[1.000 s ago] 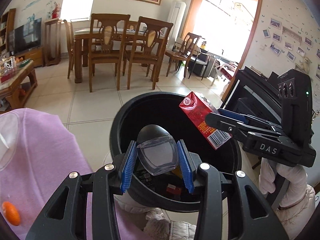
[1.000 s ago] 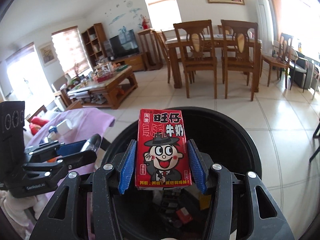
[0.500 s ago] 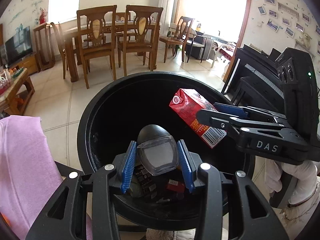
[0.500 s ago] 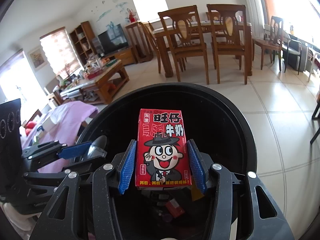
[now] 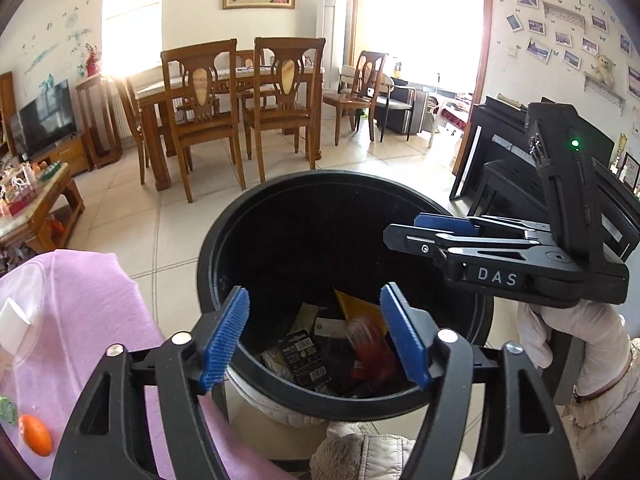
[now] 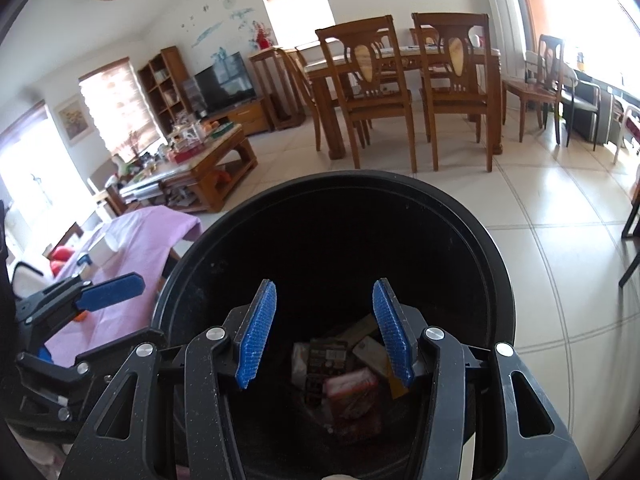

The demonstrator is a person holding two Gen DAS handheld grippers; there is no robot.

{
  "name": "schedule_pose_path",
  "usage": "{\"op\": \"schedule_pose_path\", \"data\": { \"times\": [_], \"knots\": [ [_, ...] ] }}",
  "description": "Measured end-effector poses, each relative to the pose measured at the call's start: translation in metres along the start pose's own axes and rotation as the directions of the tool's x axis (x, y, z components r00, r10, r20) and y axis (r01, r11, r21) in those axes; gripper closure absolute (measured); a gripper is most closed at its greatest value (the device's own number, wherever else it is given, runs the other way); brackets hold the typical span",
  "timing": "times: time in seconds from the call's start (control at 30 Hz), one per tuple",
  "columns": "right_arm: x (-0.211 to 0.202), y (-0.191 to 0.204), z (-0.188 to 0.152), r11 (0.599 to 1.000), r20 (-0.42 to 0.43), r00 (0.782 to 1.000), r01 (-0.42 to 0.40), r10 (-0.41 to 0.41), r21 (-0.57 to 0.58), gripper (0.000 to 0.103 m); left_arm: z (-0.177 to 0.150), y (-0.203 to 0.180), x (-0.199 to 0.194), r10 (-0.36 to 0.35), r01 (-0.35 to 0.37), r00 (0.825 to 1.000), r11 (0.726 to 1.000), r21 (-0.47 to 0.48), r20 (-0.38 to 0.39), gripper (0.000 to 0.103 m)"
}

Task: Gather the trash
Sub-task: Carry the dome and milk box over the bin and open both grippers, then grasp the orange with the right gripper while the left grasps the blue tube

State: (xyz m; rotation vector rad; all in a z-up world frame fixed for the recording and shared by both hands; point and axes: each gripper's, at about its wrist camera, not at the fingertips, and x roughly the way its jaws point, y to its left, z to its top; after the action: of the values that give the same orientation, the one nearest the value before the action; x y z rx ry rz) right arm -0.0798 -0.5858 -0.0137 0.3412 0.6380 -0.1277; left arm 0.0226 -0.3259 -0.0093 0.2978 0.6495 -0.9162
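A round black trash bin [image 5: 280, 200] stands on the tiled floor; it also shows in the right wrist view [image 6: 440, 208]. My left gripper [image 5: 316, 336] is open and empty over the bin's near rim. My right gripper [image 6: 324, 332] is open and empty over the bin mouth; it also shows from the side in the left wrist view [image 5: 404, 232]. Inside the bin lie several wrappers and boxes, with the red milk carton [image 5: 368, 344] blurred among them; the carton also shows in the right wrist view [image 6: 352, 388].
A table with a purple cloth [image 5: 80, 312] is left of the bin, with an orange fruit [image 5: 36, 434] on it. A wooden dining table and chairs [image 5: 240, 96] stand beyond. A black piano [image 5: 504, 160] is at right. A coffee table [image 6: 192, 168] stands far left.
Both grippers have opened. The clear-lidded dark object left my left gripper and the red milk carton left my right gripper; both dropped into the bin.
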Motion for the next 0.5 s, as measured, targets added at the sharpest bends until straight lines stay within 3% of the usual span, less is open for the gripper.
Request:
{"op": "schedule_pose_path", "data": {
  "times": [0.17,0.27,0.5],
  "knots": [
    [-0.007,0.021,0.004,1.0,0.019,1.0,-0.016,0.016,-0.016,0.041,-0.003,0.011,-0.022,0.025,-0.024,0.999,1.0,-0.012,0.034,0.029],
    [-0.006,0.04,0.006,0.998,0.015,0.999,-0.044,0.045,-0.045,0.034,-0.008,0.022,-0.04,0.065,-0.064,0.996,0.998,-0.022,0.061,0.018],
    [0.004,0.104,0.018,0.984,0.0,0.992,-0.125,0.126,-0.13,0.03,-0.019,0.063,-0.08,0.16,-0.152,0.983,0.984,-0.087,0.09,0.016]
  ]
}}
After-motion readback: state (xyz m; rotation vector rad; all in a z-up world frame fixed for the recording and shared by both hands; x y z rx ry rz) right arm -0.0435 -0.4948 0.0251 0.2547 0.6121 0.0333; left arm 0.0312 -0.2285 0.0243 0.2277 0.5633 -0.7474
